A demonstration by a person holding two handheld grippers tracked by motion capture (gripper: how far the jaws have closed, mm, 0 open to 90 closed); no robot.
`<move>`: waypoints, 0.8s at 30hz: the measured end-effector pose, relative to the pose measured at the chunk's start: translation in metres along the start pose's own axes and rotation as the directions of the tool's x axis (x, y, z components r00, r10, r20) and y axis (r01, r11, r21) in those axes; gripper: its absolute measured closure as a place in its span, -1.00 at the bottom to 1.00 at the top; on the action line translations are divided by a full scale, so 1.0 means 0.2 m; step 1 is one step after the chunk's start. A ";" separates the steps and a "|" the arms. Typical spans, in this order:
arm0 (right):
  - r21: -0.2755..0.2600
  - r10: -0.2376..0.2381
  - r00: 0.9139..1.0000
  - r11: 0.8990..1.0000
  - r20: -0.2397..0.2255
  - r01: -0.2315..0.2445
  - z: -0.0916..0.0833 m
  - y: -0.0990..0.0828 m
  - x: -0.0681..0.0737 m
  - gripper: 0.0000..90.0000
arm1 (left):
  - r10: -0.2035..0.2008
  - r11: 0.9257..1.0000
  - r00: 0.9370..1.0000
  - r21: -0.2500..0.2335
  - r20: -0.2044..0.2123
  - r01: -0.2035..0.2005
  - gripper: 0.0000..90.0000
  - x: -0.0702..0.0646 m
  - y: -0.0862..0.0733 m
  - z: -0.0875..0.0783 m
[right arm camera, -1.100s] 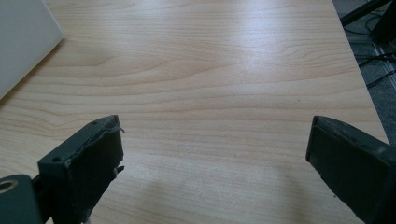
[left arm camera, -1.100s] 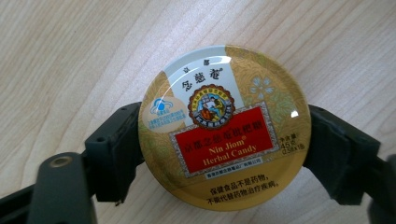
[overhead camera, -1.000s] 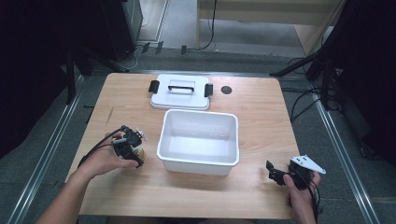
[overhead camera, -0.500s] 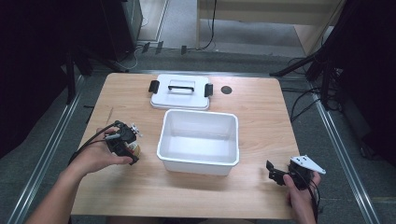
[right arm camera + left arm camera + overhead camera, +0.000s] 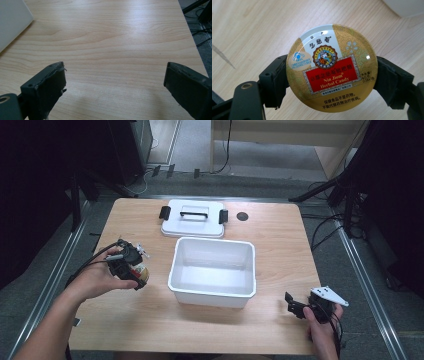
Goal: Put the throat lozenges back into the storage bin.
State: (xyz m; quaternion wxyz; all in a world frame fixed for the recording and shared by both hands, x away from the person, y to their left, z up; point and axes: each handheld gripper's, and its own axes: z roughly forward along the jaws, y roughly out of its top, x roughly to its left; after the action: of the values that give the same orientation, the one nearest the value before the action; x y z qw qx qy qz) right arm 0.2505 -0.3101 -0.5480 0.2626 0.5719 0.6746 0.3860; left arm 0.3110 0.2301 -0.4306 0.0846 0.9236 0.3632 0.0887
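Note:
A round gold and red candy tin (image 5: 332, 67) labelled Nin Jiom Herbal Candy sits clamped between the two black jaws of my left gripper (image 5: 332, 82). From above, that left gripper (image 5: 134, 271) hovers over the table's left side, just left of the white tub, and the tin (image 5: 141, 271) peeks out at its tip. My right gripper (image 5: 296, 309) rests near the front right corner, jaws wide apart. Bare wood lies between the black pads (image 5: 48, 87) of the right gripper (image 5: 115, 87).
A white rectangular tub (image 5: 212, 270) stands open at the table's centre with nothing visible inside. Its white lid (image 5: 194, 218) with black handle and clips lies behind it. A small dark round spot (image 5: 242, 216) marks the table beside the lid. Cables run across the floor at right.
My left gripper has drawn a little back to the left and lifted with the tin, away from the tub. The right gripper has stayed put.

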 end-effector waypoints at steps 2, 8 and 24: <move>0.000 -0.001 1.000 1.000 -0.001 0.001 0.00 0.00 0.00 -0.91 | 0.003 1.000 1.000 -0.006 0.006 -0.003 -0.52 0.01 0.01 -0.03; -0.001 -0.001 1.000 1.000 0.000 0.001 0.00 0.00 0.00 -0.91 | 0.015 1.000 1.000 -0.016 -0.001 -0.015 -0.52 0.00 0.05 -0.11; 0.000 -0.004 1.000 1.000 0.002 0.004 0.00 0.00 0.00 -0.91 | 0.073 0.997 0.997 -0.014 0.002 -0.073 -0.52 -0.03 0.16 -0.29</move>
State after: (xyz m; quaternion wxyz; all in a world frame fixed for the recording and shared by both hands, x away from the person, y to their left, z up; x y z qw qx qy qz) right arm 0.2507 -0.3101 -0.5480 0.2637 0.5710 0.6755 0.3849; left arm 0.3145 0.2081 -0.3679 0.0881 0.9357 0.3287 0.0931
